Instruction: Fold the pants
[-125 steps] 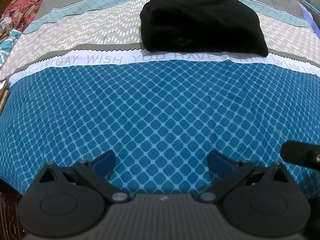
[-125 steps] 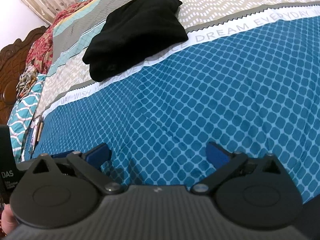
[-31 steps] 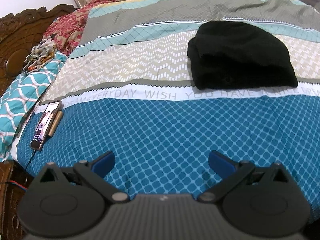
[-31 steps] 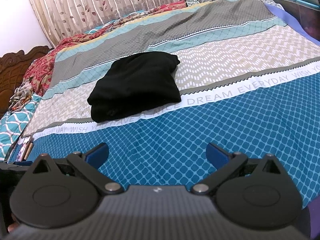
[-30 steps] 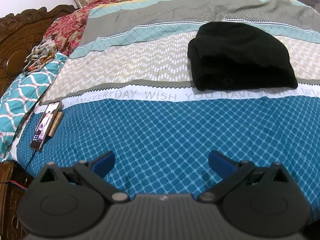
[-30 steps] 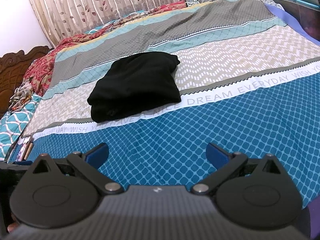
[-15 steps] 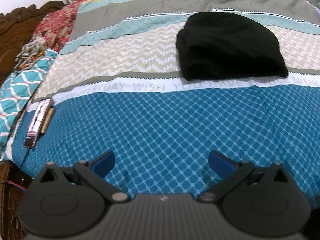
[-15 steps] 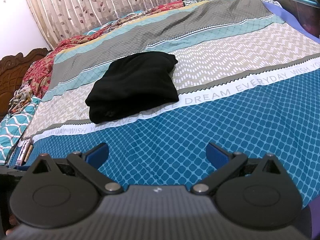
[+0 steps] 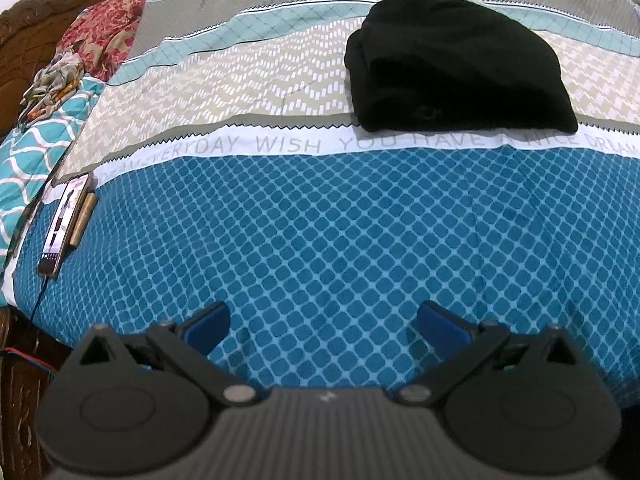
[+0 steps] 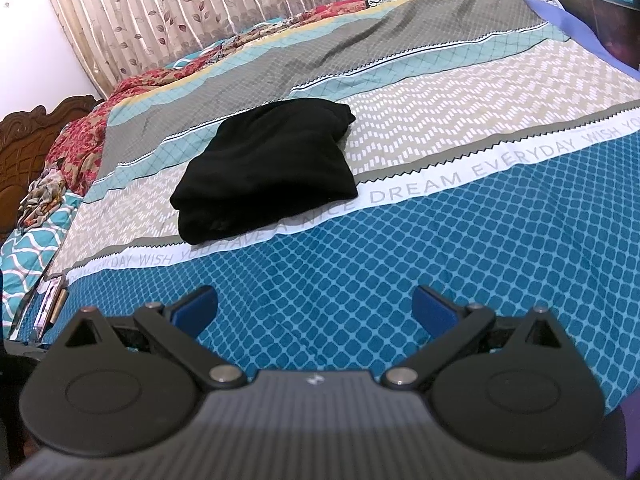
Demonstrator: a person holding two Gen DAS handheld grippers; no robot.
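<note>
The black pants (image 9: pixel 456 68) lie folded in a compact bundle on the beige zigzag band of the bedspread (image 9: pixel 320 220). They also show in the right wrist view (image 10: pixel 268 168), left of centre. My left gripper (image 9: pixel 324 322) is open and empty, held over the blue diamond band well short of the pants. My right gripper (image 10: pixel 316 310) is open and empty too, over the same blue band near the bed's front edge, apart from the pants.
A phone (image 9: pixel 64 224) with a lit screen lies at the bed's left edge beside a small brown object (image 9: pixel 83 220). A wooden headboard (image 10: pixel 28 148), pillows and rumpled red cloth (image 9: pixel 104 36) lie at the left. Curtains (image 10: pixel 240 0) hang behind.
The left wrist view has tilted down and drawn slightly closer to the bed, then swung back right. The right gripper has barely moved. The pants lie still and both grippers stay open.
</note>
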